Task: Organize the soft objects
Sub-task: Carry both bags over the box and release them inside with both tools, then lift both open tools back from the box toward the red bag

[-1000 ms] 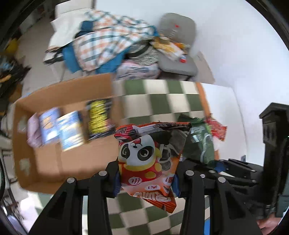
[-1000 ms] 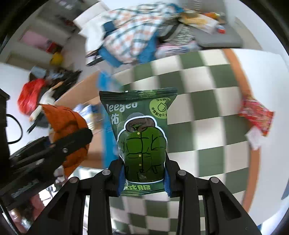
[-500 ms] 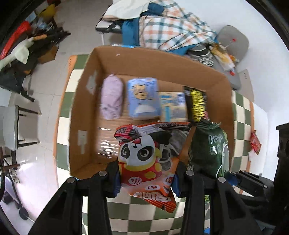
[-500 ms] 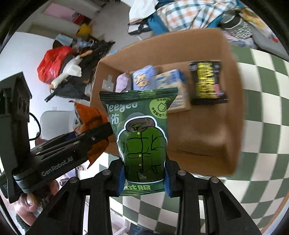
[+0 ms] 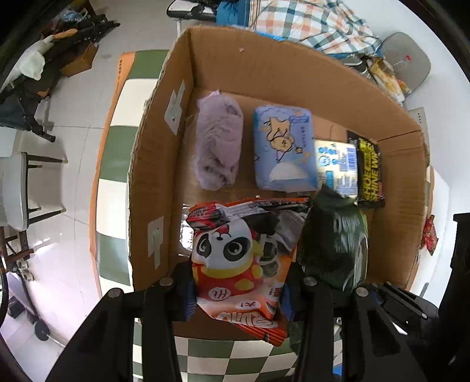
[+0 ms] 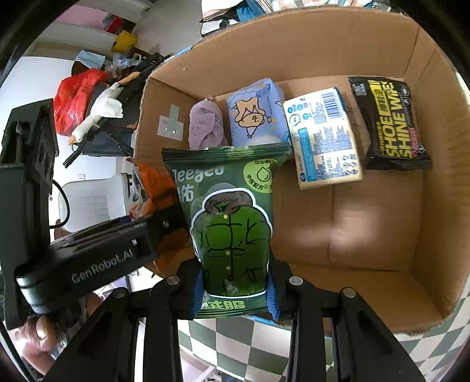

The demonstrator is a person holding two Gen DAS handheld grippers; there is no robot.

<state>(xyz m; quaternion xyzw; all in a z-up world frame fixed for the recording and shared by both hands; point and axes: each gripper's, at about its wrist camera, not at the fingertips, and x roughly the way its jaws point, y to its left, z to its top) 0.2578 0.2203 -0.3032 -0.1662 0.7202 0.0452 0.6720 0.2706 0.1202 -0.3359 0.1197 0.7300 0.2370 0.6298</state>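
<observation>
My left gripper (image 5: pixel 238 291) is shut on an orange panda snack bag (image 5: pixel 235 252) and holds it over the near edge of the open cardboard box (image 5: pixel 164 141). My right gripper (image 6: pixel 235 291) is shut on a green packet with a jacket picture (image 6: pixel 232 217), also over the box's (image 6: pixel 434 205) near edge, right of the left gripper. The green packet (image 5: pixel 335 244) shows in the left wrist view too. In the box lie a purple fluffy bundle (image 5: pixel 218 144), a blue tissue pack (image 5: pixel 283 147), a white-blue pack (image 6: pixel 321 135) and a black shoe wipes pack (image 6: pixel 390 123).
The box stands on a green and white checkered tablecloth (image 5: pixel 117 147). A red snack packet (image 5: pixel 429 235) lies on the table right of the box. Chairs heaped with clothes (image 5: pixel 305 23) stand behind it. A white chair (image 5: pixel 17 188) is at the left.
Both grippers have swung left from the checkered table to over the box, carrying their packets. The box now fills both views and is closer than half a second ago.
</observation>
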